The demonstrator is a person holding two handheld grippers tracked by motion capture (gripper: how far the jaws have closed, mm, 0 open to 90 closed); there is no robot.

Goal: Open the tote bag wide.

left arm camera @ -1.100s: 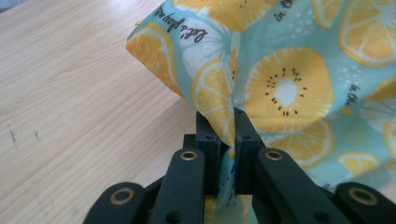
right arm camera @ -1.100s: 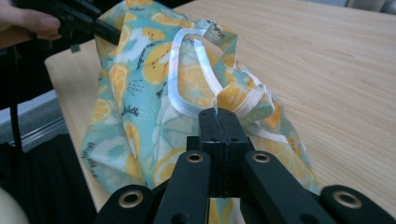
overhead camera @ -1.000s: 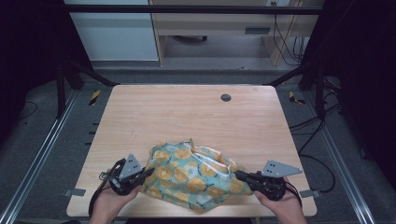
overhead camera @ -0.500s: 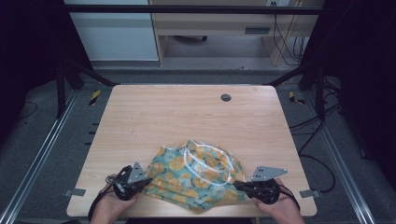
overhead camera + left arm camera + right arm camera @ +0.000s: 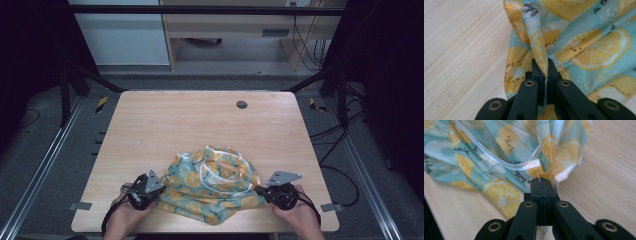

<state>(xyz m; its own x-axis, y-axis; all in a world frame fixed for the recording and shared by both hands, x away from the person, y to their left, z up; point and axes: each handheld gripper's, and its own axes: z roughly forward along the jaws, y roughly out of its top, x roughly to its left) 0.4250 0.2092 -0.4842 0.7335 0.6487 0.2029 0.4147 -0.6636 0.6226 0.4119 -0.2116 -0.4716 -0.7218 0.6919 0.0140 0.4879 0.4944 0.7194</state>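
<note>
Here, lemon-print cloth (image 5: 210, 187) pinched between left hand-held gripper (image 5: 156, 190), right hand-held gripper (image 5: 260, 190)

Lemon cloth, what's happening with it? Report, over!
Left gripper and right gripper both shut on the lemon cloth, one at each side. Cloth bunched on the table near the front edge. Nothing in the way.

Left gripper (image 5: 159, 188): black body, grey three-cornered plate on top, black cable trailing from the rear. Jaws: two flat black links with brass-ringed pivot holes, ending in square black pads with small screw holes.
Right gripper (image 5: 260, 190): same build, grey plate, black cable.
Hands (image 5: 127, 214): bare, no sleeves visible.
</note>
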